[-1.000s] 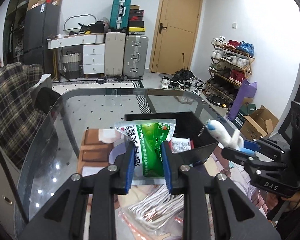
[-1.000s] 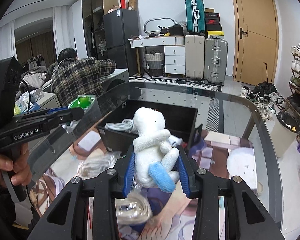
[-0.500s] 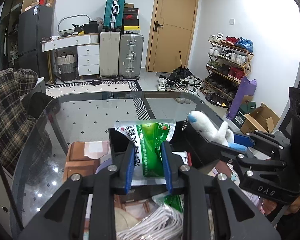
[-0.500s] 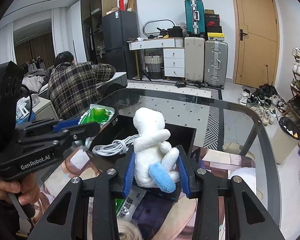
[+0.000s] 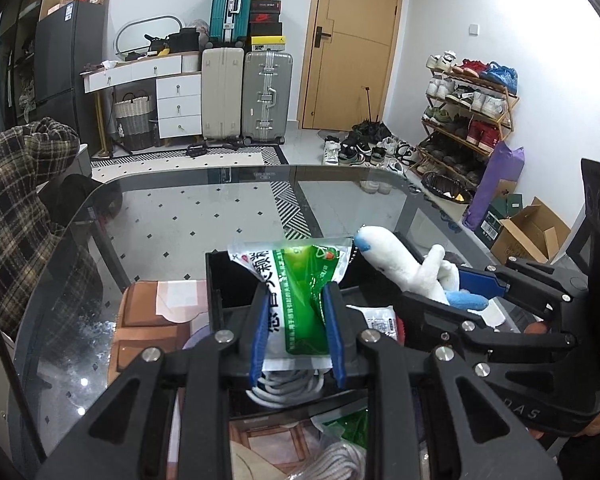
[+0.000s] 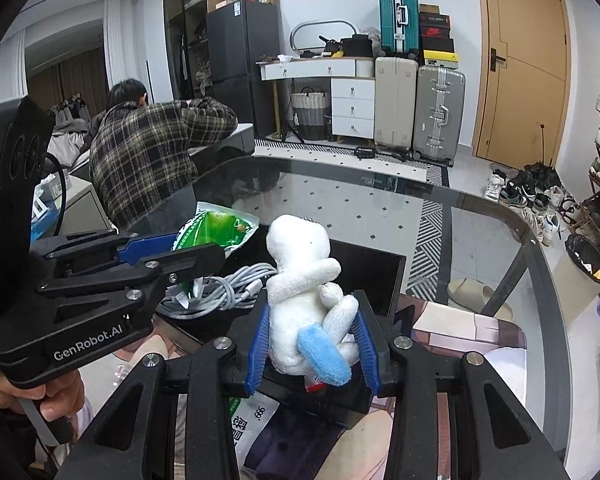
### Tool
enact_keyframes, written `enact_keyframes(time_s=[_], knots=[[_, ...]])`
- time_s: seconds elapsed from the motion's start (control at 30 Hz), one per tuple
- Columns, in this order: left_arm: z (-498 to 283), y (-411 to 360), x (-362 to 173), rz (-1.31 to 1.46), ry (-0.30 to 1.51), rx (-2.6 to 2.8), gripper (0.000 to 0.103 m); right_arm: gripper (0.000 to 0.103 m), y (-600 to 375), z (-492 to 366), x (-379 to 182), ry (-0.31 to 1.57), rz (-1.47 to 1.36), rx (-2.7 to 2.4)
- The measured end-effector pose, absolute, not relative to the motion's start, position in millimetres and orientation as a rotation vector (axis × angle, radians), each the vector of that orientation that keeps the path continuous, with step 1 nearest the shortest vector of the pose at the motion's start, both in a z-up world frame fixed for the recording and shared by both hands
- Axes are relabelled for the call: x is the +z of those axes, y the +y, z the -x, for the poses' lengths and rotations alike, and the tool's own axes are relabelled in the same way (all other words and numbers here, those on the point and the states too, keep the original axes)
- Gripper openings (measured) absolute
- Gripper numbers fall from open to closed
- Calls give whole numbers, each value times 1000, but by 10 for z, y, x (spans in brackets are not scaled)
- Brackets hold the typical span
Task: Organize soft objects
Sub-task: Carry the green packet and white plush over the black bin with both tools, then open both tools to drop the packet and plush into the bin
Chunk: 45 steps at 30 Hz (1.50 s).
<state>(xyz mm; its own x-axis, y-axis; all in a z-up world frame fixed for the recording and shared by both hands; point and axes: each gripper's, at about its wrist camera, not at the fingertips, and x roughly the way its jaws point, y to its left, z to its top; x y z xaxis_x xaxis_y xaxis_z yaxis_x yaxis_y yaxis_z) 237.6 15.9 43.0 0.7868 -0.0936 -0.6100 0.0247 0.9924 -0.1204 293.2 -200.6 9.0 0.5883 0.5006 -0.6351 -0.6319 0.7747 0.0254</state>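
Green and white, a soft packet (image 5: 300,300) is pinched between the closed blue pads of the left gripper (image 5: 296,322), which holds it above the near left part of a black bin (image 5: 220,280) on the glass table (image 5: 204,216). Just to the right, the right gripper (image 6: 313,338) is clamped on a white plush toy (image 6: 304,292) with a blue foot, its head upright, above the near edge of the same bin. A grey coiled cable (image 6: 224,286) and a small white packet (image 5: 380,320) already lie inside. The step in hand looks like the carry to the bin, with both soft things over it and neither let go. The next move probably calls for lowering each gripper into free space inside the walls and opening the jaws, ideally one at a time, since the two grippers are close and could knock together. More loose things lie on the table nearer the person.
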Motion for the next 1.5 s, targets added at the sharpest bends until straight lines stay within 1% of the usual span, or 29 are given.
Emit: enact_keyframes(time_s=[0.27, 0.33, 0.4, 0.43, 0.47, 0.5, 0.53, 0.57, 0.6, 0.63, 0.67, 0.7, 0.77, 0.8, 0.83, 0.87, 1.13, 1.5], knots=[[-2474, 95, 296, 85, 688, -53, 25, 39, -1916, -3013, -35, 695, 247, 652], [-2483, 91, 281, 80, 690, -49, 27, 39, -1896, -3028, -78, 704, 258, 642], [-2503, 82, 272, 78, 697, -44, 29, 45, -1861, -3021, -105, 708, 277, 629], [-2506, 78, 272, 75, 700, -42, 32, 51, -1848, -2993, -100, 697, 287, 622], [-2502, 84, 272, 75, 702, -36, 34, 53, -1845, -2970, -94, 690, 293, 617], [-2506, 87, 273, 78, 706, -37, 39, 54, -1857, -2953, -86, 686, 295, 616], [-2499, 91, 278, 81, 709, -37, 43, 57, -1887, -2932, -66, 684, 286, 622], [-2482, 95, 290, 81, 709, -32, 46, 62, -1912, -2911, -47, 682, 275, 629], [-2465, 99, 302, 79, 706, -28, 54, 65, -1948, -2891, -23, 678, 267, 627], [-2436, 94, 326, 79, 700, -28, 55, 74, -1998, -2854, 14, 669, 258, 615], [-2403, 94, 347, 78, 696, -31, 55, 86, -2039, -2822, 43, 661, 246, 609], [-2378, 104, 374, 76, 694, -32, 59, 89, -2089, -2798, 80, 651, 229, 604], [-2294, 101, 419, 76, 690, -29, 83, 92, -2197, -2723, 165, 637, 183, 604], [-2234, 107, 445, 80, 677, -26, 100, 94, -2242, -2692, 199, 634, 168, 600], [-2145, 123, 488, 87, 646, -19, 103, 100, -2301, -2654, 235, 629, 155, 587], [-2078, 126, 514, 88, 627, -20, 103, 103, -2353, -2609, 273, 621, 148, 567], [-1619, 202, 557, 51, 627, -16, 103, 103, -2578, -2236, 297, 642, 156, 536], [-1157, 387, 498, 67, 646, 17, 103, 103, -2643, -1759, 66, 710, 130, 535]])
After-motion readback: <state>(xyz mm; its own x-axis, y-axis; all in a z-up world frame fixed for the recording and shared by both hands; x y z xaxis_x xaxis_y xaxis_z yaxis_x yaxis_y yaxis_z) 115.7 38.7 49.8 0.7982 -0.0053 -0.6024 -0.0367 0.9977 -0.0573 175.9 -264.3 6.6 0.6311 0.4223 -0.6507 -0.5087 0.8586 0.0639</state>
